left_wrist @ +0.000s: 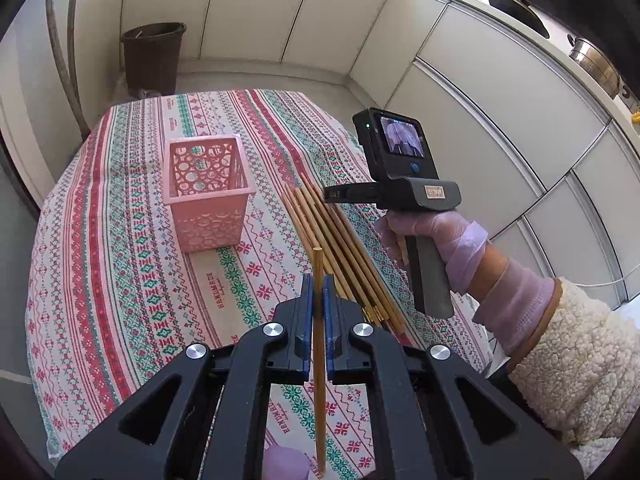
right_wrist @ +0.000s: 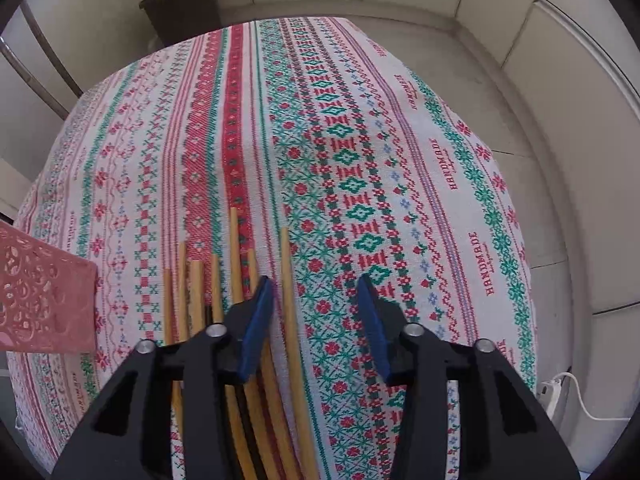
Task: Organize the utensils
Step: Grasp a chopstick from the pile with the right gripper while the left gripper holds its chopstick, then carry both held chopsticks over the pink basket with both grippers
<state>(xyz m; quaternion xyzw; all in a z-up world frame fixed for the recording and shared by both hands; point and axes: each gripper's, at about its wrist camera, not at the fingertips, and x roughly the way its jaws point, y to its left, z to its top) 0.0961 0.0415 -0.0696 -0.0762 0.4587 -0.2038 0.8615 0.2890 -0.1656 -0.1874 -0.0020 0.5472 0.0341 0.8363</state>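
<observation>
The left gripper is clamping one chopstick upright between its pads, nearest the camera. Just right of it, the right gripper is standing with jaws apart over the chopstick row, one stick between them, no contact visible. The pink basket is sitting farther left on the tablecloth. Judged step: transfer. Next move requires tipping the held chopstick into the basket opening.

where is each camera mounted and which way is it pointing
left wrist: on the left gripper, facing down its fingers, shut on a chopstick, toward the pink basket; gloved right hand shows
right wrist: on the right gripper, facing down at loose chopsticks on the tablecloth; its open fingers show
shared: basket, loose chopsticks, tablecloth, dark bin
</observation>
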